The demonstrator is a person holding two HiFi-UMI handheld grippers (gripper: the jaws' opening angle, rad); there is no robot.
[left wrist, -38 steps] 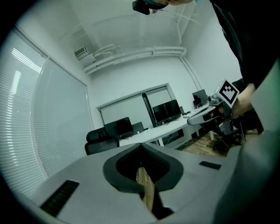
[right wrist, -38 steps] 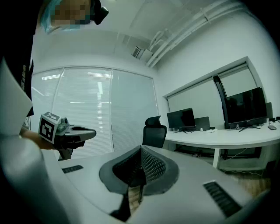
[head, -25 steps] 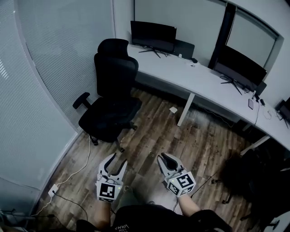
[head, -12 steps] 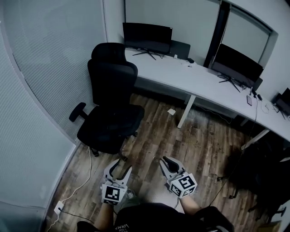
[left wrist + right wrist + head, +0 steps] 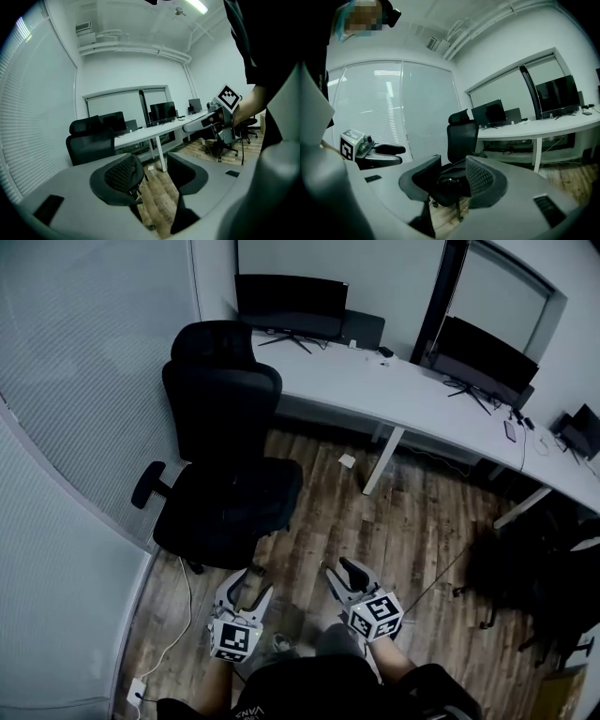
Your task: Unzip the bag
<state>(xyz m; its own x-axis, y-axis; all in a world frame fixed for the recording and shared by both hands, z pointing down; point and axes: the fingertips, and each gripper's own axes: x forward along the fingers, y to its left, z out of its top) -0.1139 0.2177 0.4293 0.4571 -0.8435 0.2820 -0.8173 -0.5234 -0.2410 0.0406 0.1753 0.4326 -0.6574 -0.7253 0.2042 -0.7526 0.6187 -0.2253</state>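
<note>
A dark bag (image 5: 451, 180) lies on the seat of a black office chair (image 5: 225, 502); in the head view it does not stand out from the black seat. My left gripper (image 5: 247, 585) hangs low in front of me, short of the chair. Its jaws have just been opening and nothing is between them (image 5: 157, 171). My right gripper (image 5: 342, 570) is beside it, about level. Its jaws have also just opened, and the bag shows far off through the empty gap (image 5: 453, 176). Each gripper sees the other: the right (image 5: 211, 119), the left (image 5: 377, 152).
A long white desk (image 5: 403, 395) with monitors (image 5: 286, 304) runs along the far wall. More dark chairs (image 5: 530, 568) stand at the right. Cables (image 5: 178, 615) and a power strip (image 5: 139, 690) lie on the wood floor at the left, by the blind-covered glass wall (image 5: 75, 427).
The black chair has come nearer and lower in the head view. Both grippers have sunk a little towards the floor, side by side. The right jaws now stand apart.
</note>
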